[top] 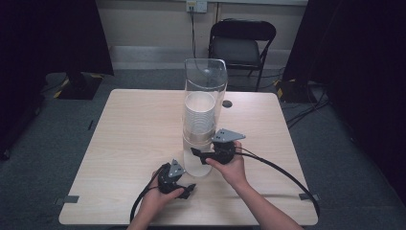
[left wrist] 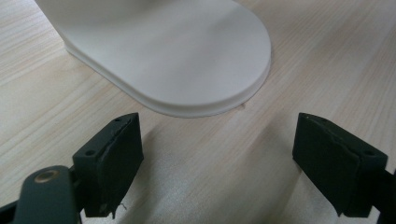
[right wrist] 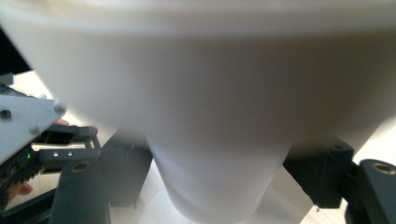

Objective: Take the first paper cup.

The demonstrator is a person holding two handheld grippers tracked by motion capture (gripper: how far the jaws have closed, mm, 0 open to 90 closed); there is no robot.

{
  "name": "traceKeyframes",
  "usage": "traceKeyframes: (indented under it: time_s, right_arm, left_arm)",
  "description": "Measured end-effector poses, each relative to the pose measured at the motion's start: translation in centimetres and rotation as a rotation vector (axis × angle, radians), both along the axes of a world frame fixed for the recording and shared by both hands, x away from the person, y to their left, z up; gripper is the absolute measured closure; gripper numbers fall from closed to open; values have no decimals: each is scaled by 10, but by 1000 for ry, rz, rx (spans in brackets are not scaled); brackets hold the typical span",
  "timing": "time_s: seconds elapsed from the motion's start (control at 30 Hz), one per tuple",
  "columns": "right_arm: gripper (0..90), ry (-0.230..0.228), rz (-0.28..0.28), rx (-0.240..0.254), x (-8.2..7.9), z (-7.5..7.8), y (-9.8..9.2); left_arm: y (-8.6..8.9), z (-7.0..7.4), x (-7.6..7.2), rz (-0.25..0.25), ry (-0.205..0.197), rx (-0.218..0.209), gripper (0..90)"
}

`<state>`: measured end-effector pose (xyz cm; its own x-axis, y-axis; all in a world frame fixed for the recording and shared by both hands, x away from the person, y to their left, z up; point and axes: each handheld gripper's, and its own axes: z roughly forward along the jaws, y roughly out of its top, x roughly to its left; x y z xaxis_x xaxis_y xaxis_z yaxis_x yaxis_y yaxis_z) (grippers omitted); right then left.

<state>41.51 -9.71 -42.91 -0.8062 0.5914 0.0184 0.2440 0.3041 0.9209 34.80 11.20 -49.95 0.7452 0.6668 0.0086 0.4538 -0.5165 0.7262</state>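
R gripper [top: 195,152] at frame centre has its jaws round the bottom paper cup [right wrist: 219,186] under the clear dispenser tube [top: 205,91]; whether the pads press can't be told. L gripper [left wrist: 217,158] waits lower left, jaws wide, nothing between. Cup not yet pulled free; stack [top: 199,115] left.

A cup dispenser [top: 205,96] stands mid-table [top: 134,143], a chair [top: 242,45] behind it.

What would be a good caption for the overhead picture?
Right gripper reaches the lowest cup under a clear cup dispenser; left gripper waits nearby.
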Motion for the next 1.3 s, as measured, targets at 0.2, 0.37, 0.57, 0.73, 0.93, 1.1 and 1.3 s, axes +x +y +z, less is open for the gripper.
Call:
traceKeyframes:
  time_s: [0.2,0.37,0.57,0.73,0.93,1.1,1.3]
  right_arm:
    - [383,-11,12,-115,-1,-14,1]
    - [344,25,-41,-114,-9,-51,-20]
    - [324,31,-30,-172,-2,-37,-43]
    - [321,58,-90,-159,5,-49,-66]
    - [315,79,-152,-187,15,-58,-87]
    - [308,95,-172,-187,23,-62,-91]
    - [287,112,-188,-194,26,-64,-92]
  left_arm:
    - [0,0,0,0,0,1,155]
    - [0,0,0,-2,-1,2,154]
    - [0,0,0,-5,-3,3,152]
    - [0,0,0,-2,-5,6,152]
    - [0,0,0,-3,-7,6,152]
    - [0,0,0,-4,-5,5,152]
    - [0,0,0,-4,-5,5,152]
